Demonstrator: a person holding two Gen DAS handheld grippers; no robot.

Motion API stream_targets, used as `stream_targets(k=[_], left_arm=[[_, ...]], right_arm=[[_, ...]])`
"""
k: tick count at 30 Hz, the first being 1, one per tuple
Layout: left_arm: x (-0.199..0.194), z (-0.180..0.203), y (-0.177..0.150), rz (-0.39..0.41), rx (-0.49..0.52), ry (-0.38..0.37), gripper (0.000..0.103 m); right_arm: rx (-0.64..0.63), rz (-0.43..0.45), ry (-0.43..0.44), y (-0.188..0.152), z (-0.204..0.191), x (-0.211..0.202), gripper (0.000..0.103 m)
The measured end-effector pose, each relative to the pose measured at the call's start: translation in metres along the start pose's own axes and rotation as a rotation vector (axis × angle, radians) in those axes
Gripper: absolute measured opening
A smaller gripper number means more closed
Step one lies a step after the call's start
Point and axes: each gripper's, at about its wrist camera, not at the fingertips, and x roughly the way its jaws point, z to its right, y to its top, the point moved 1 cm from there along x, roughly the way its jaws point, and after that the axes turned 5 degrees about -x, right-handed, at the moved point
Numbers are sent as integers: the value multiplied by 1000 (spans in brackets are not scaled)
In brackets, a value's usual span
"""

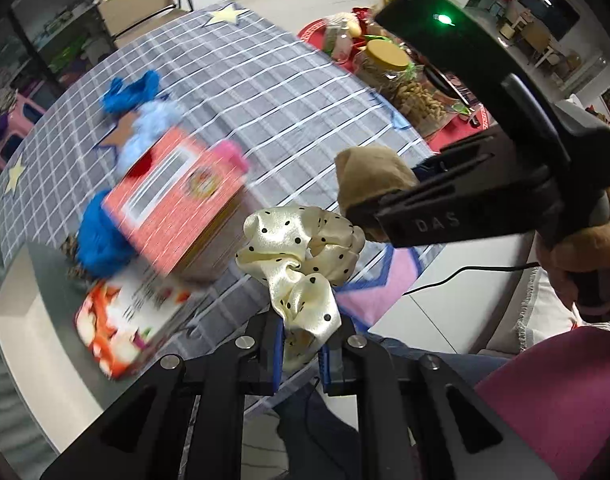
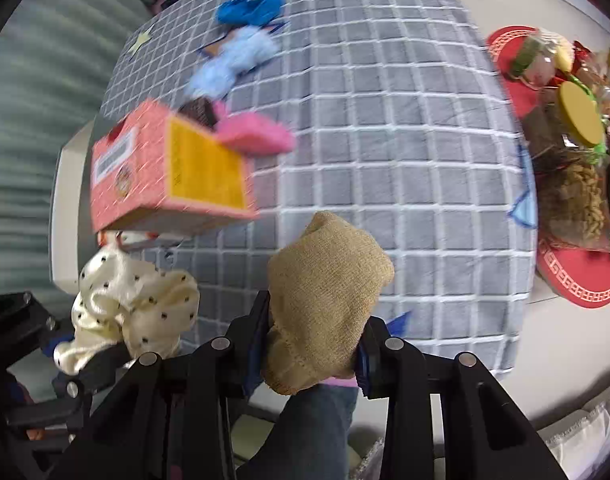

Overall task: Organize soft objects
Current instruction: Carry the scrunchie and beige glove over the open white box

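The bench (image 2: 385, 140), under a grey checked cloth, carries a pink carton (image 2: 165, 172) with fluffy blue pieces (image 2: 241, 56) behind it. Above its near edge, the right gripper (image 2: 317, 344) is clamped on a tan knitted sock (image 2: 329, 280); the left gripper (image 1: 301, 344) pinches a cream dotted scrunchie (image 1: 301, 256) by one fold. That thin hold could slip, dropping the scrunchie off the edge.

Cream dotted scrunchie (image 1: 301, 256), tan knit sock (image 2: 325, 300), both held above table
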Motion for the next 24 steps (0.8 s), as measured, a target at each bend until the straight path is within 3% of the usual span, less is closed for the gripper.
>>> stream_targets(k=[14, 24], left_arm=[[-37, -113, -67, 62, -99, 36, 15], [-68, -196, -105, 153, -317, 97, 15]], right_arm=[[-61, -39, 4, -11, -118, 25, 38], [-250, -36, 2, 11, -208, 28, 38]])
